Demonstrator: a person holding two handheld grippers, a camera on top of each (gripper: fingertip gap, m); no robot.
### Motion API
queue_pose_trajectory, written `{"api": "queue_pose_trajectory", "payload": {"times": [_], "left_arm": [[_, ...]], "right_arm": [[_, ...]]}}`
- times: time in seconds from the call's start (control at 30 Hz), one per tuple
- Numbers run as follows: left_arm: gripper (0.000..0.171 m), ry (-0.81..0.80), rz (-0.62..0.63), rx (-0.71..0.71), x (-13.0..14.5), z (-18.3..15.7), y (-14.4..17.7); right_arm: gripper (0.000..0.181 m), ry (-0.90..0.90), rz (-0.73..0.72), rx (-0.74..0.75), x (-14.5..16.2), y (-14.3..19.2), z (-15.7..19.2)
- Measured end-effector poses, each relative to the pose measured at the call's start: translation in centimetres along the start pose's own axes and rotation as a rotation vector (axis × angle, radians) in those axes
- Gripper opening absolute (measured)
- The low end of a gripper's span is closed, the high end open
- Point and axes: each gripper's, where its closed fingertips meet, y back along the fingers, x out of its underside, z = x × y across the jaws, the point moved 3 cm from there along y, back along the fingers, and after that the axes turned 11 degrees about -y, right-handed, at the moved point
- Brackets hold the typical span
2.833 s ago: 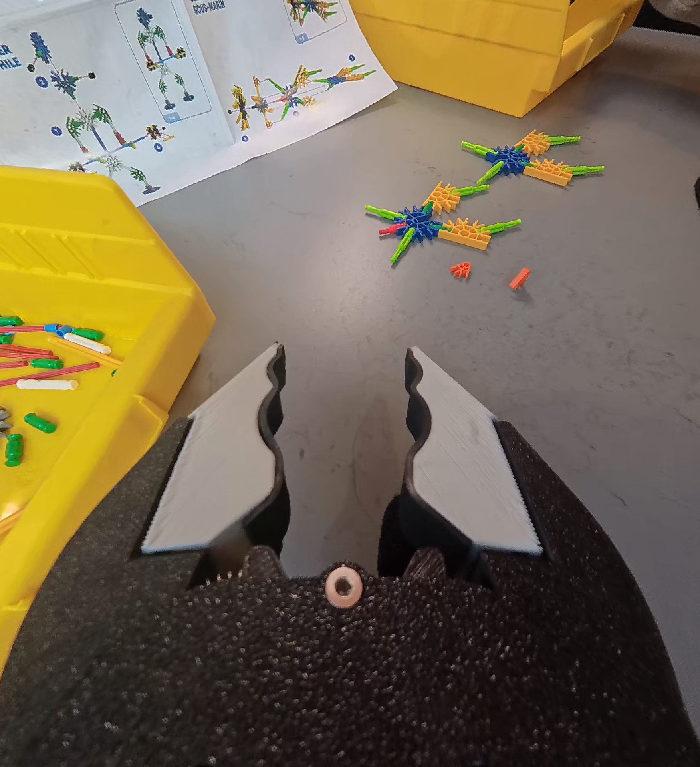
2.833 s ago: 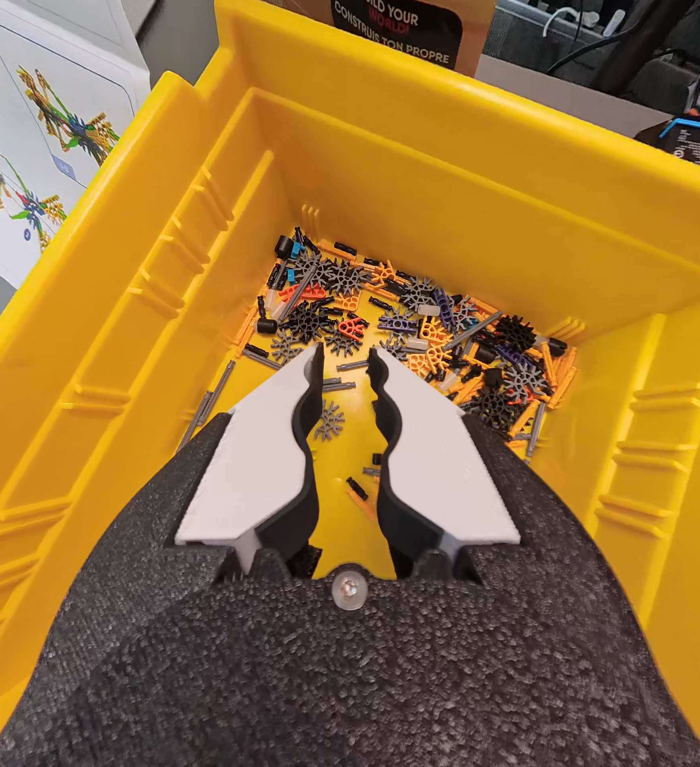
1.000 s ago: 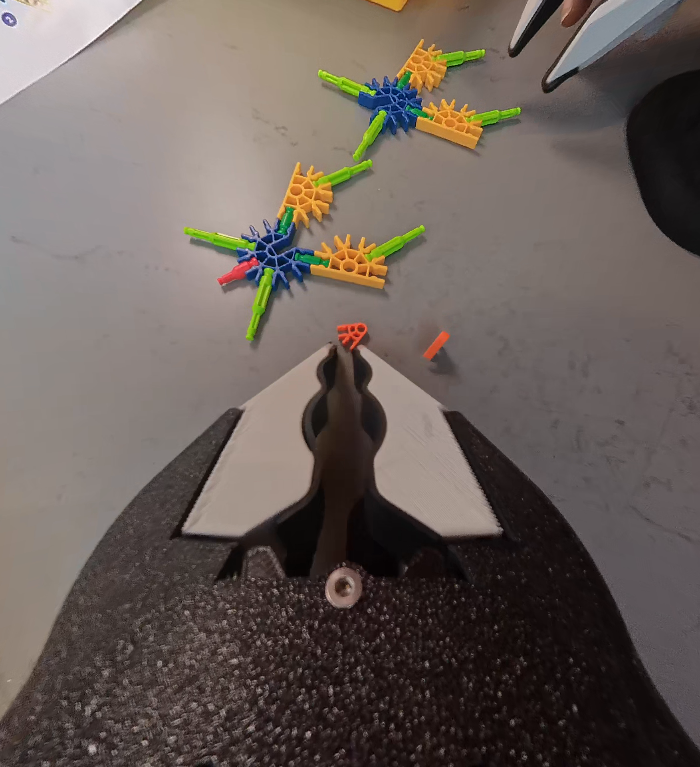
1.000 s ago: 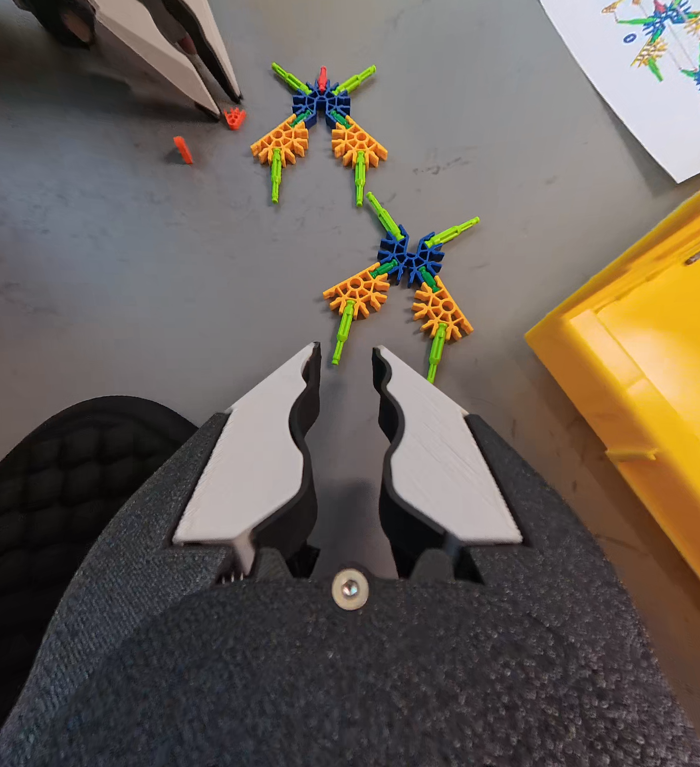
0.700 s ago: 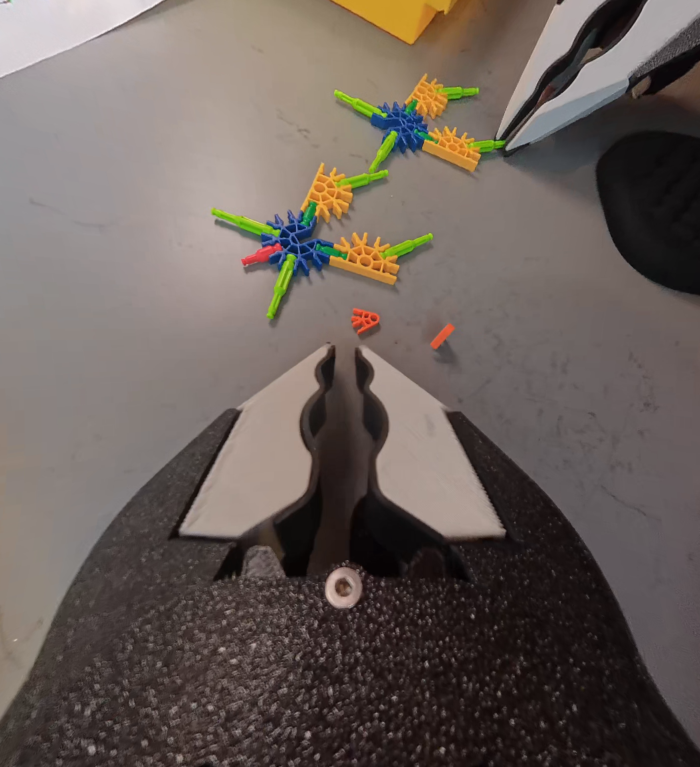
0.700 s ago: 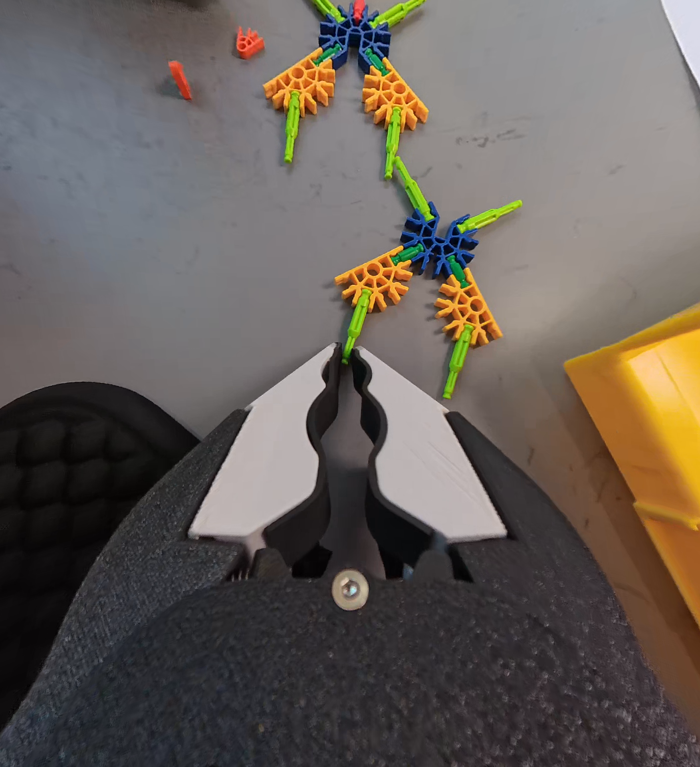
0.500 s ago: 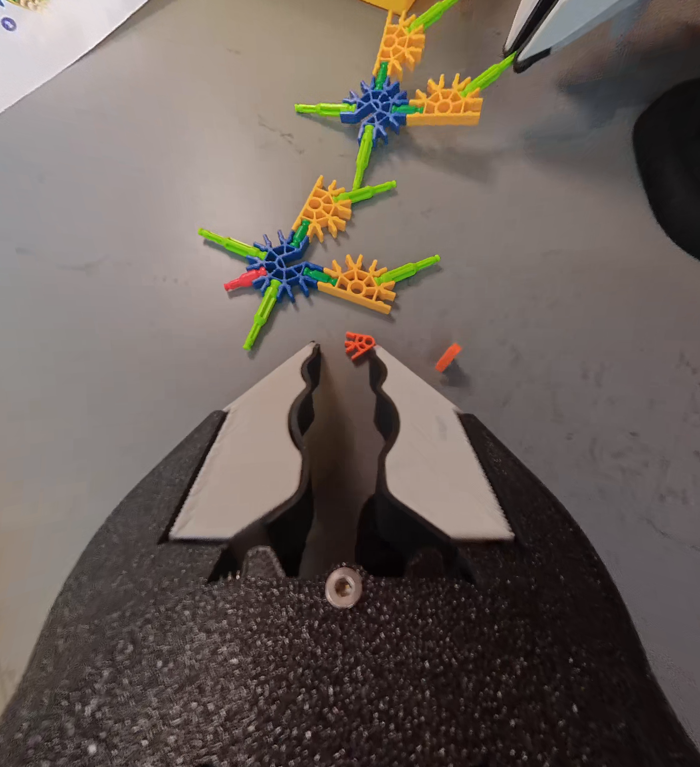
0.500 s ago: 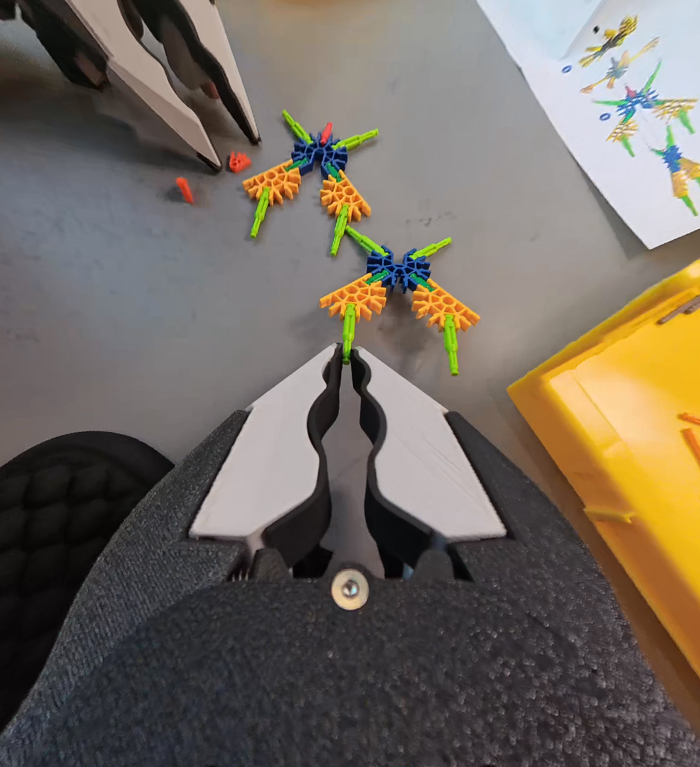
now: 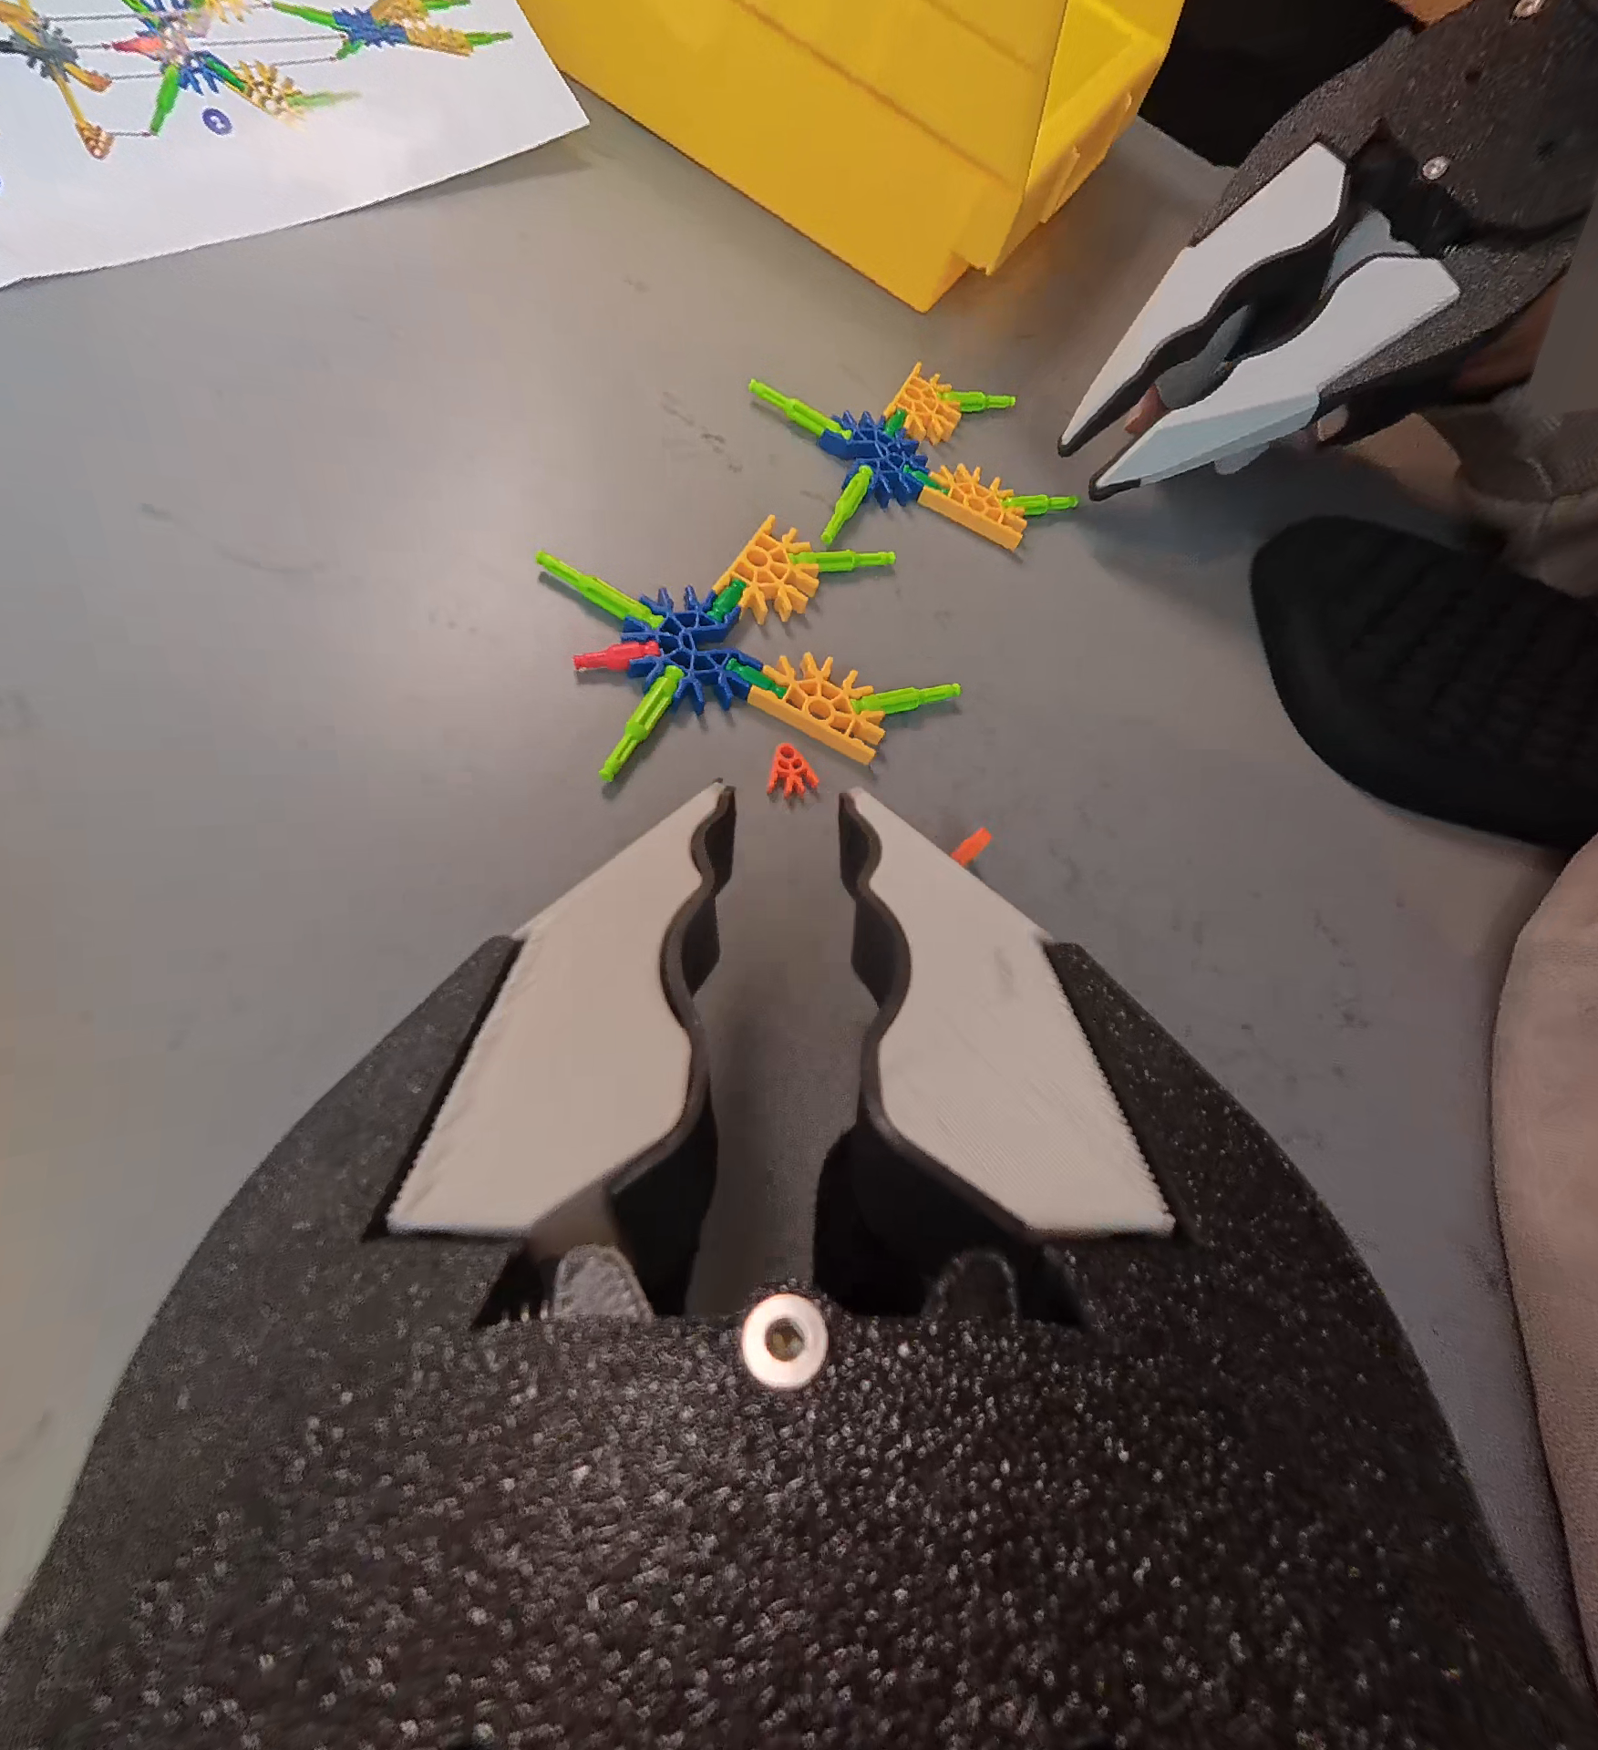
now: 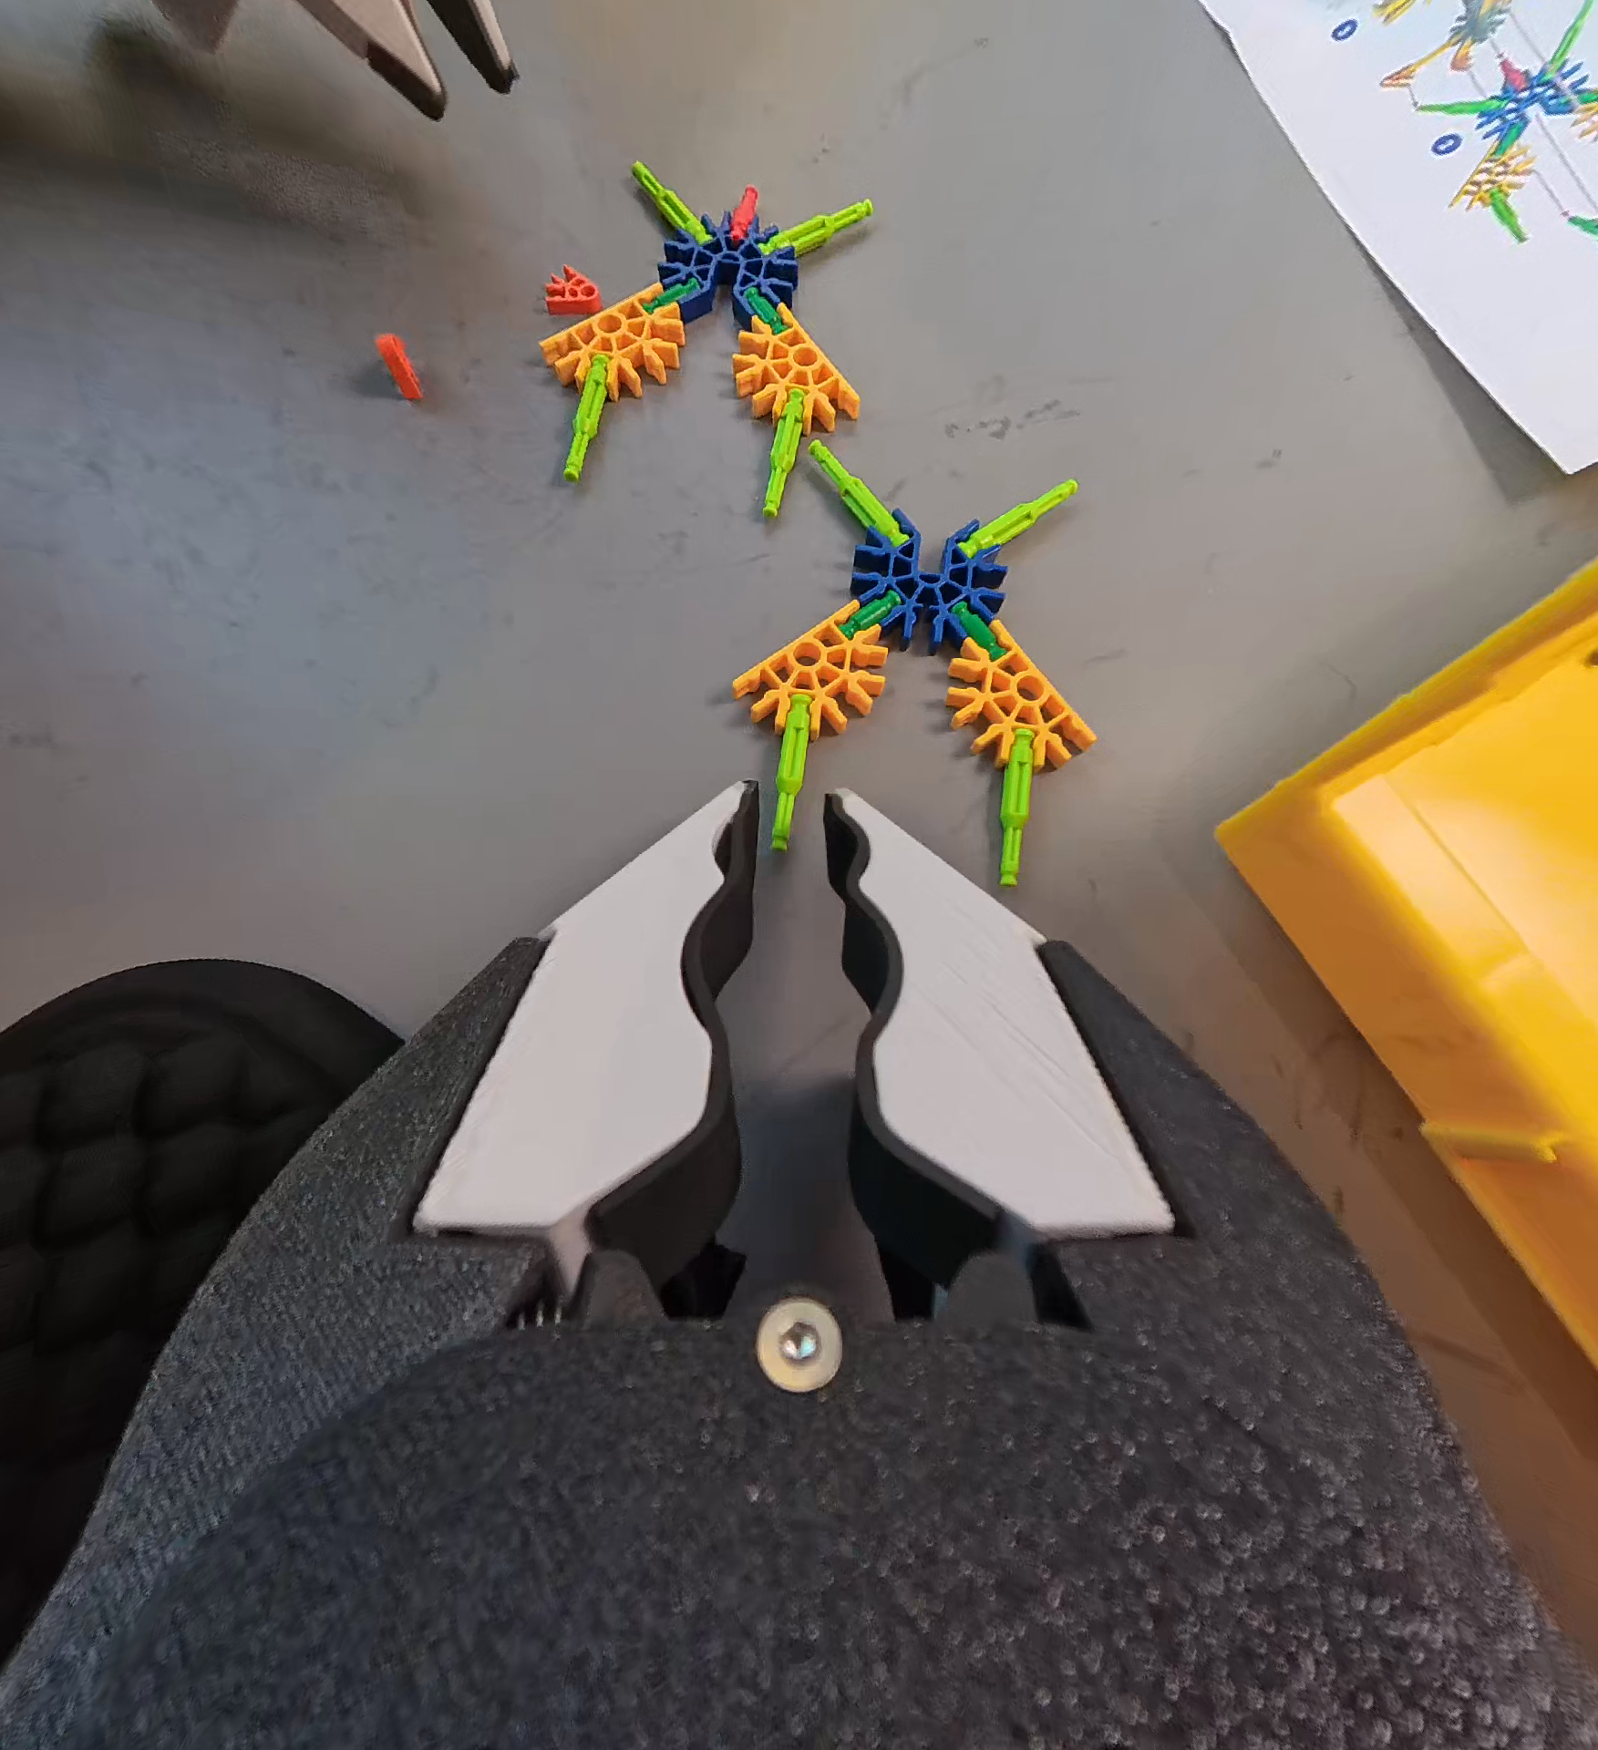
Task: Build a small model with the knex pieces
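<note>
Two toy assemblies lie on the grey table, each a blue hub with orange fan connectors and green rods. The near assembly (image 9: 691, 653) also carries a red rod; it shows farther off in the right wrist view (image 10: 728, 260). My left gripper (image 9: 785, 797) is open, and a small red connector (image 9: 792, 769) lies just beyond its tips. A short red rod (image 9: 970, 846) lies beside its right finger. My right gripper (image 10: 790, 794) is open. A green rod (image 10: 790, 776) of the other assembly (image 10: 927, 587) reaches between its tips without being clamped.
A yellow bin (image 9: 870, 142) and a printed instruction sheet (image 9: 208, 123) lie at the back. The bin's wall (image 10: 1439, 900) stands right of my right gripper. A black padded object (image 9: 1458, 682) and grey fabric (image 9: 1590, 1231) lie on the right. One gripper's finger ends stand about 20 centimeters off the other's. From my left tips it is roughly 4 centimeters to the small red connector (image 9: 792, 769); from my right, 15 centimeters. It turns up in the right wrist view (image 10: 569, 289) as well.
My right gripper had shut on the green rod and shifted that assembly; it has now opened and the assembly lies flat. My left gripper has opened wider behind the red connector.
</note>
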Motion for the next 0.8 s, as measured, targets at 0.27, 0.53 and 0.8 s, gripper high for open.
{"api": "queue_pose_trajectory", "payload": {"times": [0.27,0.53,0.8], "left_arm": [[0.036,-0.151,0.093,0.07,1.0,-4.1,-1.8],[0.003,-0.237,0.212,0.07,1.9,-4.9,-3.2],[0.018,-0.123,0.182,0.102,1.9,-4.7,-2.9]], "right_arm": [[0.02,-0.002,-0.261,0.015,-3.1,2.5,-0.8],[0.02,-0.108,-0.538,0.194,-4.5,7.7,-4.9],[0.02,-0.292,-0.682,0.404,-3.3,12.3,-9.5]]}}
